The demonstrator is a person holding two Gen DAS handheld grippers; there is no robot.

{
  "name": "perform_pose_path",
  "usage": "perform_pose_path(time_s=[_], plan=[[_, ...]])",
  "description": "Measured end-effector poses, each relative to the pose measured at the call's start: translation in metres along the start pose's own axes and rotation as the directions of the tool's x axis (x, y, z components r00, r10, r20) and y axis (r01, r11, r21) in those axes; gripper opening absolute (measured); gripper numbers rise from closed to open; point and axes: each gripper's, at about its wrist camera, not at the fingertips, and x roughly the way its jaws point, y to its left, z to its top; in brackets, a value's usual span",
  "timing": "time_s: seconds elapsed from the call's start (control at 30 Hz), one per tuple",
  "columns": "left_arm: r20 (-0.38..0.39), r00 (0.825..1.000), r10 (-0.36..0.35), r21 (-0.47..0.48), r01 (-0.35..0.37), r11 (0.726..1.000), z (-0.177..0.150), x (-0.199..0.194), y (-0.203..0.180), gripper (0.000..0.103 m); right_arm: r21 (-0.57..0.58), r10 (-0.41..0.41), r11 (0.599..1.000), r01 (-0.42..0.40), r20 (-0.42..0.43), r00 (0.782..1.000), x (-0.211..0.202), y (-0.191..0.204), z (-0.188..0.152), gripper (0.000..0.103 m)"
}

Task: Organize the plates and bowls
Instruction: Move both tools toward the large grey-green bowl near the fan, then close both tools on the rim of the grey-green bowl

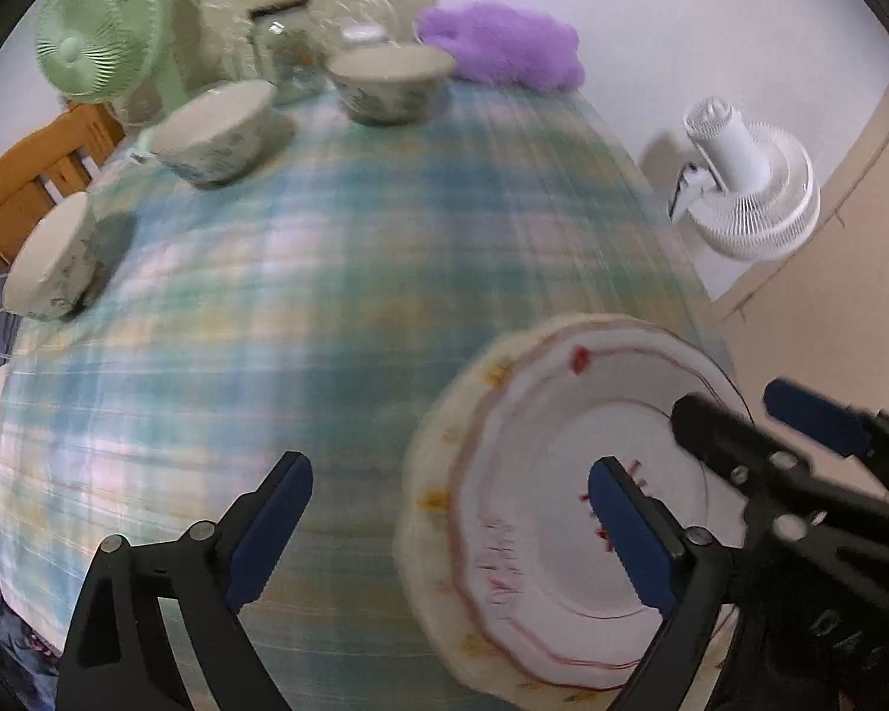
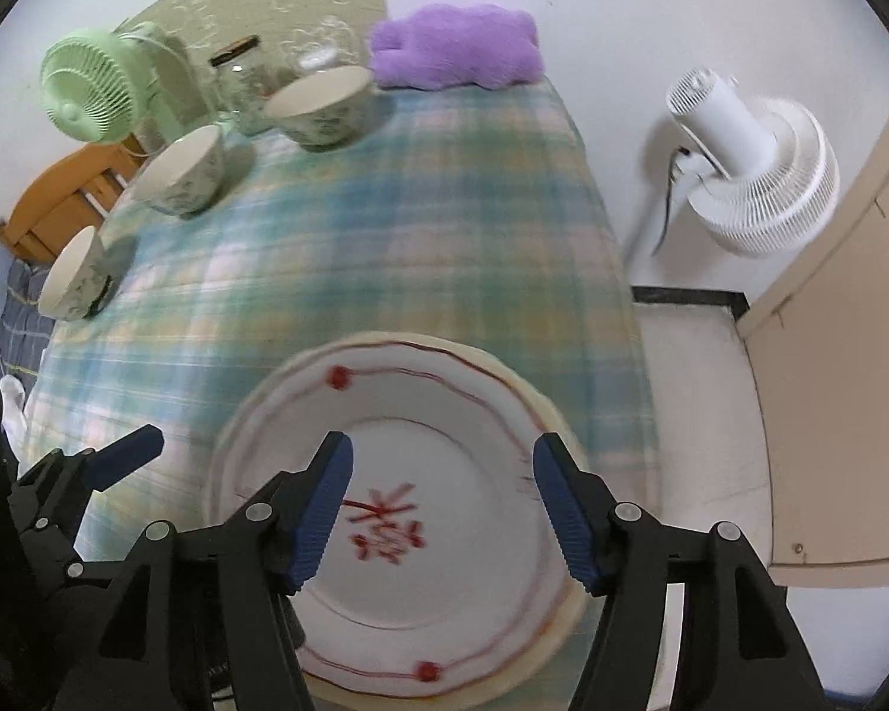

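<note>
Both tongs are spread, nothing pinched. The plate stack is seen directly beneath the right gripper, just right of the left gripper. Three bowls sit well beyond, apparently awaiting stacking.

This is looking like a lived-in home room. A surface covered with a soft blue-green plaid cloth is carrying floral-patterned ceramic bowls and a white plate with red trim. A mint-green desk fan and a fluffy purple cushion are sitting at its far end, a white floor fan is standing beside it, and an orange wooden chair is showing at the left.
</note>
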Motion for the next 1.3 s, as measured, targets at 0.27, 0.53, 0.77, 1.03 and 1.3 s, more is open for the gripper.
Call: perform_pose_path(time_s=[0.27,0.53,0.77,1.03,1.3], plan=[[0.043,0.999,0.027,0.017,-0.028,0.999,0.008,-0.029,0.07,0.089,0.051,-0.006,0.999,0.002,0.063,0.998,-0.01,0.079,0.007,0.067],[0.075,0.996,0.044,-0.02,-0.043,0.999,0.012,-0.047,0.162,0.084,0.039,0.002,0.999,-0.006,0.099,0.995,-0.009,0.171,0.018,0.067],[0.103,0.992,0.075,-0.037,-0.071,0.997,0.027,-0.047,0.236,0.08,0.069,-0.015,0.998,0.006,0.136,0.991,0.006,0.242,0.03,0.067],[0.135,0.983,0.121,-0.103,-0.108,0.989,0.064,-0.039,0.309,0.069,0.084,0.01,0.996,-0.024,0.171,0.985,0.027,0.306,0.072,0.067],[0.124,0.976,0.177,-0.106,-0.165,0.981,0.097,-0.006,0.351,0.057,0.053,0.022,0.998,-0.032,0.18,0.983,0.069,0.348,0.11,0.063]])
